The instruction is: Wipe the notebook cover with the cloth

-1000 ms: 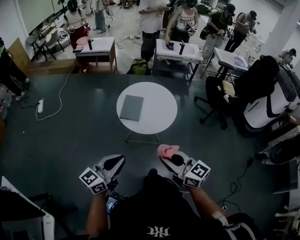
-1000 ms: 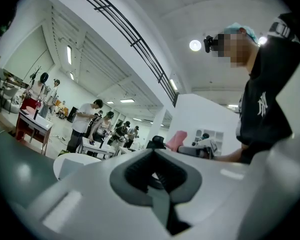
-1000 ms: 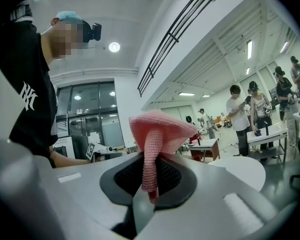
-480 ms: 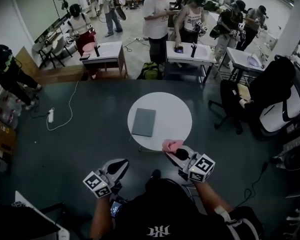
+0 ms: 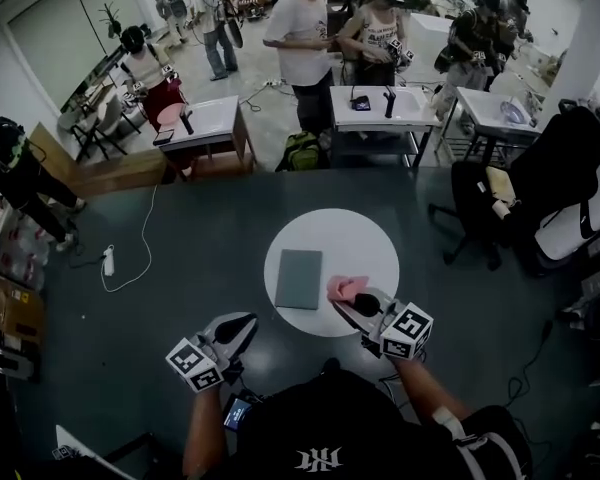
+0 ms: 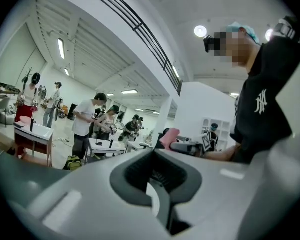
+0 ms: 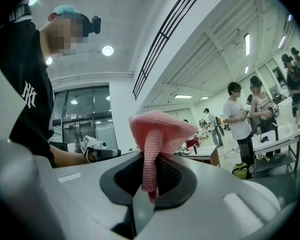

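At the middle of the dark floor [image 5: 160,268] stands a round white table [image 5: 330,230], with people working at desks [image 5: 375,108] off at twelve o'clock. On the table, toward its eight o'clock side, the grey notebook [image 5: 299,278] lies flat and closed, its cover bare.

Over the floor, off the table's seven o'clock edge, the left gripper [image 5: 242,324] has its jaws fully together with nothing in them, as its own view [image 6: 159,199] confirms. At the table's five o'clock edge, the right gripper [image 5: 343,302] is clamped on a pink cloth [image 5: 345,288]. Its own view [image 7: 144,196] shows a narrow stem of the cloth [image 7: 157,134] pinched between the jaws, with the rest bunched above them.

From the head view the cloth sits just beside the notebook, at its four o'clock corner. It does not appear to be touching the cover.

My judgement is that fetching the cloth is done and the wiping itself has not started. What is left is to bring the cloth onto the cover and pass it across, perhaps with the empty gripper steadying the notebook.
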The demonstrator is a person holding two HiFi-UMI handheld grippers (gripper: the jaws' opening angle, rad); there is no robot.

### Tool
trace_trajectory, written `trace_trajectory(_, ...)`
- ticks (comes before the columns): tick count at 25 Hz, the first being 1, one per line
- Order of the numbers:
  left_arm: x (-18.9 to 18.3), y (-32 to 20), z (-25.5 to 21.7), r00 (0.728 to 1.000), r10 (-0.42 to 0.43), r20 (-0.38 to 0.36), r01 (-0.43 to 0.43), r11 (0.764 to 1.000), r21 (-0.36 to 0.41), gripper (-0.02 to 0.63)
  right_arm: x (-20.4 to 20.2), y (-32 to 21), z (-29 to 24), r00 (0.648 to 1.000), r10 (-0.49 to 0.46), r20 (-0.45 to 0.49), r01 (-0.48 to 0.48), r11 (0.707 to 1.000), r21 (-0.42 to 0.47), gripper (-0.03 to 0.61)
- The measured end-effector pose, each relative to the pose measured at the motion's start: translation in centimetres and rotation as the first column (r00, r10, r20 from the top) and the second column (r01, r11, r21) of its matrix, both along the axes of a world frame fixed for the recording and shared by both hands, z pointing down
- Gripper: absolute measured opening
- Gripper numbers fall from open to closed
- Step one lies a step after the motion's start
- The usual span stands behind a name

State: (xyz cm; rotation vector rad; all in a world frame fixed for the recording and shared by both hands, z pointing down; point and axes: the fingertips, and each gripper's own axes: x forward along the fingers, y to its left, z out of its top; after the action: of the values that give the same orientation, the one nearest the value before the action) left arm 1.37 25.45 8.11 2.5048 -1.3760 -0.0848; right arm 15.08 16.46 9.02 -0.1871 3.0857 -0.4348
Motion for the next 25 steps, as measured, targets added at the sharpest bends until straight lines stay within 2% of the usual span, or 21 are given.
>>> trace_trajectory(7, -2.9, -5.9, 2.3, 0.998, 0.061, -0.014, -0.062, 0.996, -0.057, 0.000, -2.2, -3.5, 2.2, 0.998, 0.053, -0.017, -0.054, 0.997, -0.050, 0.034)
trace_trajectory(12, -6.1, -10.9, 3.9, 0.983, 0.183, -0.031, -0.185, 0.980, -0.077, 0.000, -4.6, -6.5, 2.7, 0.986, 0.155, -0.054, -0.158, 0.986, -0.059, 0.034)
trace_trajectory(18, -11.6, -17.6, 4.8, 0.941, 0.334, -0.045, -0.337, 0.936, -0.099, 0.000, -9.5, -10.1, 2.7, 0.943, 0.322, -0.080, -0.329, 0.941, -0.082, 0.034)
trace_trajectory(23, -17.4, -23.0, 5.9, 0.900, 0.434, -0.050, -0.437, 0.890, -0.131, 0.012, -15.9, -12.5, 2.8, 0.905, 0.407, -0.121, -0.419, 0.904, -0.090, 0.034)
trace_trajectory(25, -18.7, -24.8, 7.0, 0.884, 0.462, -0.065, -0.466, 0.871, -0.155, 0.012, -17.6, -13.4, 3.3, 0.890, 0.435, -0.139, -0.449, 0.889, -0.092, 0.034)
